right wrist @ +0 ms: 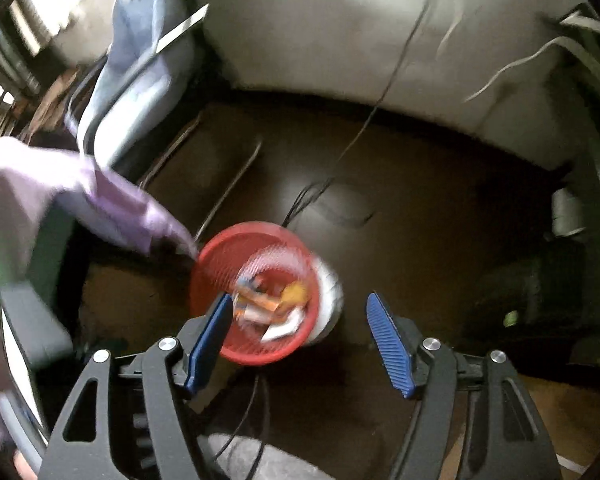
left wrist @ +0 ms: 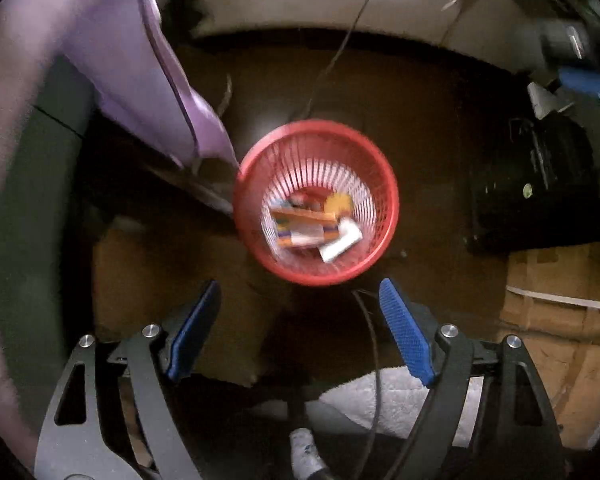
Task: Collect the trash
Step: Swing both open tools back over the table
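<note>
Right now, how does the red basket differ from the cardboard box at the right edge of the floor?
The red basket is round with an open, slatted wall; the cardboard box is square-edged, solid and brown. The basket stands open at the top with colourful wrappers lying inside; the box looks closed, with a pale strap across it, its contents hidden. Both rest on the dark floor.

A dark brown floor (left wrist: 420,128) carries a red mesh basket (left wrist: 380,168) of wrappers, thin cables (left wrist: 332,60), cardboard boxes (left wrist: 560,280) and a white rug (left wrist: 388,400).
</note>
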`<state>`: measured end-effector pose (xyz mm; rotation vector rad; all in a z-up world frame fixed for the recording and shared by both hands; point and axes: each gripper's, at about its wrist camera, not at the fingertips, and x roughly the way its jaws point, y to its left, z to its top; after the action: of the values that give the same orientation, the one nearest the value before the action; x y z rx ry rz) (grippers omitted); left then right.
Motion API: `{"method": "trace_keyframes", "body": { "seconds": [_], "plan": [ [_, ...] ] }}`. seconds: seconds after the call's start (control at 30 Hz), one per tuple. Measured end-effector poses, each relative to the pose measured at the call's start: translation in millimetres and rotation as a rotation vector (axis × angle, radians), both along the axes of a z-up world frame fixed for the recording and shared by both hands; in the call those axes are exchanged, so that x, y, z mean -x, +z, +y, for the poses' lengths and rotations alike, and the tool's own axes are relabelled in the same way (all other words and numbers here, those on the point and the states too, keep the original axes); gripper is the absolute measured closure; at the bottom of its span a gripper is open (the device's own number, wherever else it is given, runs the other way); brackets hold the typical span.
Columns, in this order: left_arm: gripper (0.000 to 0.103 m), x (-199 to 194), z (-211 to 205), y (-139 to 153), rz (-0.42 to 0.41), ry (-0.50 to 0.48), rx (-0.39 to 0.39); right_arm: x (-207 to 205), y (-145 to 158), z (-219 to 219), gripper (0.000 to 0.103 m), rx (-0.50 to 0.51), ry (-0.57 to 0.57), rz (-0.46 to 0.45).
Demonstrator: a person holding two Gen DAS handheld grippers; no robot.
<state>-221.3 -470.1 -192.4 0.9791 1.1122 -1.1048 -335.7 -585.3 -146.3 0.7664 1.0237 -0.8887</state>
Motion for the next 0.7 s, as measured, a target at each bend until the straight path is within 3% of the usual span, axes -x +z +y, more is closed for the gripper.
{"method": "trace_keyframes", "body": {
  "seconds": [0.13, 0.2, 0.3, 0.43, 0.7],
  "plan": [
    [0.023, -8.5, 23.6, 64.0, -0.021, 0.043, 0.162, 5.4, 72.9, 8.0, 0.025, 0.174, -0.029, -0.065],
    [0.021, -16.4, 36.1, 88.2, -0.039, 0.081, 0.218, -0.8, 106.7, 21.5, 0.018, 0.272, -0.007, -0.098],
    [0.02, -33.4, 61.6, 125.8, -0.07, 0.146, 0.299, -18.8, 139.3, 44.9, 0.014, 0.356, 0.054, -0.141],
    [0.018, -60.9, 106.6, 164.4, -0.116, 0.251, 0.384, -51.4, 155.0, 76.9, 0.014, 0.371, 0.153, -0.18],
    [0.016, -124.9, 191.5, 208.8, -0.161, 0.452, 0.434, -127.4, 184.4, 148.2, 0.01, 0.422, 0.354, -0.192]
  ]
}}
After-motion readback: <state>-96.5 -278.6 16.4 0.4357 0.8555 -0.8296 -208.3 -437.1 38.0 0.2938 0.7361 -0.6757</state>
